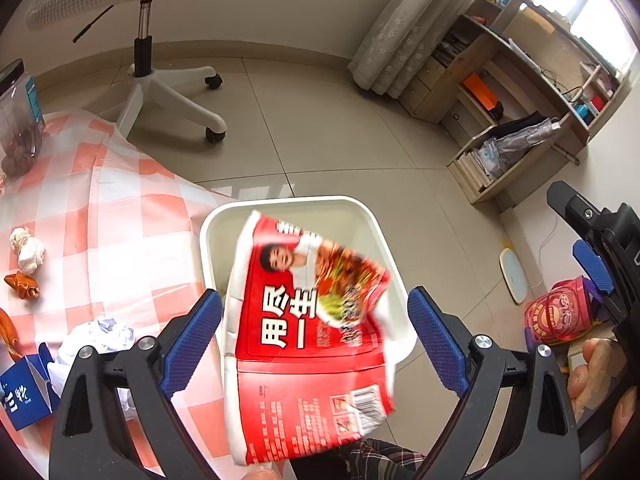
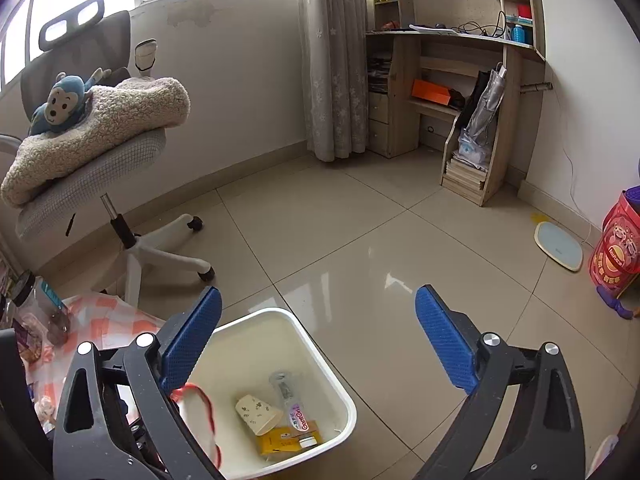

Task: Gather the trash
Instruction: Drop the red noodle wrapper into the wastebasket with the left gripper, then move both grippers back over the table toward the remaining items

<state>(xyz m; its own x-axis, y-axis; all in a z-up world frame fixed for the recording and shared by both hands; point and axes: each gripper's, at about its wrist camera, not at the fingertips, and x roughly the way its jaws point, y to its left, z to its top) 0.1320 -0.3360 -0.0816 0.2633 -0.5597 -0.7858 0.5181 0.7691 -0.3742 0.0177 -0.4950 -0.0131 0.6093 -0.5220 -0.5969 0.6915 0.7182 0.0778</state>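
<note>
A red and white noodle wrapper (image 1: 308, 332) hangs blurred between the fingers of my left gripper (image 1: 316, 336), above the white bin (image 1: 360, 208). The jaws stand wide apart and touch nothing. The wrapper's edge also shows in the right wrist view (image 2: 200, 412) over the bin (image 2: 340, 396), which holds a paper cup (image 2: 258, 414), a tube (image 2: 292, 404) and a yellow packet (image 2: 280, 442). My right gripper (image 2: 320, 340) is open and empty above the floor beside the bin. Crumpled white paper (image 1: 100, 336), a blue carton (image 1: 24, 392) and a tissue ball (image 1: 28, 250) lie on the checked tablecloth (image 1: 120, 220).
An office chair (image 2: 100, 160) with a blanket and toy monkey stands behind the table. A glass jar (image 1: 16, 128) sits at the table's far corner. A wooden shelf desk (image 2: 460, 100), a floor scale (image 2: 560, 248) and a red tin (image 2: 616, 256) line the right wall.
</note>
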